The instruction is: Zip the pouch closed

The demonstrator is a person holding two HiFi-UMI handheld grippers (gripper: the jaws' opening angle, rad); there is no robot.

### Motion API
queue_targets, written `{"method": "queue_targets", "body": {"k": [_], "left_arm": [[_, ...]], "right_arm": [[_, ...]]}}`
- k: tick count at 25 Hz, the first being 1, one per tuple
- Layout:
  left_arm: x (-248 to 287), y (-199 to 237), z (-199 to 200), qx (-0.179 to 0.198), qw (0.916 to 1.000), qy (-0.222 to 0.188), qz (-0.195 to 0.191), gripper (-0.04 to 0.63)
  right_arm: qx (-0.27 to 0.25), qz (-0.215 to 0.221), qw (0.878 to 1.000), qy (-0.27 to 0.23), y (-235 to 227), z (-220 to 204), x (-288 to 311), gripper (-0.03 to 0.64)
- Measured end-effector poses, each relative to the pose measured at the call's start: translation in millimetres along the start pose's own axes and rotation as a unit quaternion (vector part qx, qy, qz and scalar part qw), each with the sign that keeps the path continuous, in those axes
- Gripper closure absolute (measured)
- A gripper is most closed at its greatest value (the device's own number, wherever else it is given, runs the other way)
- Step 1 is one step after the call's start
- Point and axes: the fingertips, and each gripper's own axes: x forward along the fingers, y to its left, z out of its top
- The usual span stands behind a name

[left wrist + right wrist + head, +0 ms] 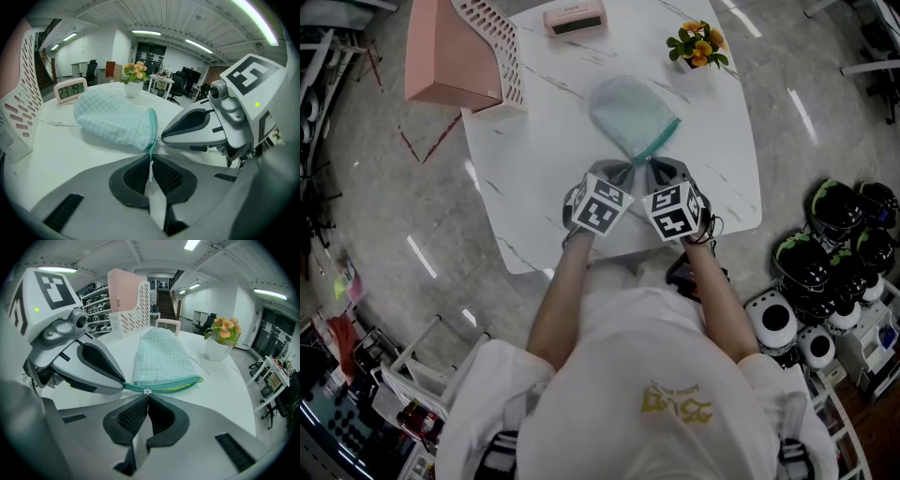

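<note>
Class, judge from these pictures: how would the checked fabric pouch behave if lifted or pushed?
Probably floppy: the pouch is soft cloth with a sagging, rounded shape. Likely light, so a push may slide it across the smooth marble-look table. It lies flat, so rolling seems unlikely.

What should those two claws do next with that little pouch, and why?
Probably slide the right gripper along the zip toward its far end. It is shut on the zip pull near the held end, yellow lining shows through the open zip, and the left gripper pinches the zip tail, bracing the pouch.
</note>
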Motion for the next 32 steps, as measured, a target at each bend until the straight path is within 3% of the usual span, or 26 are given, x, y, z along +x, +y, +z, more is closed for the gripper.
{"method": "queue_targets", "body": {"k": [32], "left_arm": [[-5, 14, -12, -0.022, 0.9994, 0.009, 0.027, 0.558]], "right_arm": [[0.003, -0.015, 1.0, 0.005, -20, -2, 5, 0.6]]}}
